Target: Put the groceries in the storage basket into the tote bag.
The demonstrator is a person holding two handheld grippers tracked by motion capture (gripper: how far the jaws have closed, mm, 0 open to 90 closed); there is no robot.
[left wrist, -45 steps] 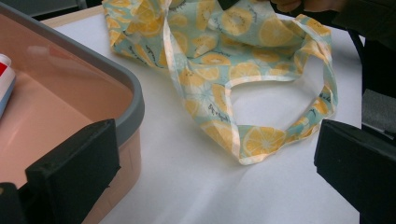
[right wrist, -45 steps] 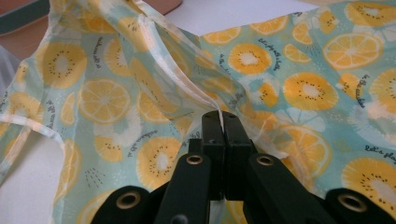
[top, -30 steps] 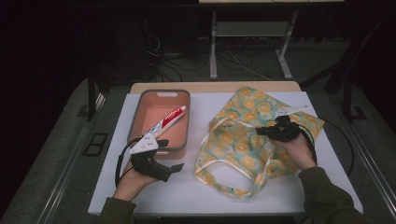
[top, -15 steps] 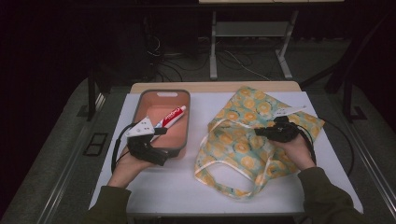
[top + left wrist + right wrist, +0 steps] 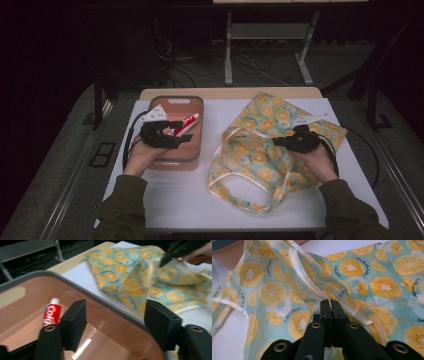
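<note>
A person seated at a white-topped table [image 5: 180,200] works two hand-held grippers over a fruit-print tote bag [image 5: 260,150] and a salmon-pink tray [image 5: 197,150] with a grey rim.

The right gripper [image 5: 278,142] is clenched on the bag's pale-edged opening; in the right gripper view its two black jaws stand pressed together with the white hem [image 5: 329,302] pinched between them, lifting a fold of the fabric off the table. The bag, printed with orange and lemon slices on a pale green ground, lies spread across the right half of the table, its white handle loops [image 5: 235,185] trailing toward the person.

The left gripper [image 5: 186,131] hangs over the tray at the left, its jaws apart with nothing gripped between them. They have just been closing. In the left gripper view the tray's near wall and rim [image 5: 110,302] run between the two black pads [image 5: 75,325], which touch neither it nor anything else.

A red-and-white toothpaste tube [image 5: 184,125] lies inside the tray, cap toward the far end, just beside the left gripper's tips in the high view.

Dark olive sleeves [image 5: 122,210] come in from the bottom edge.
</note>
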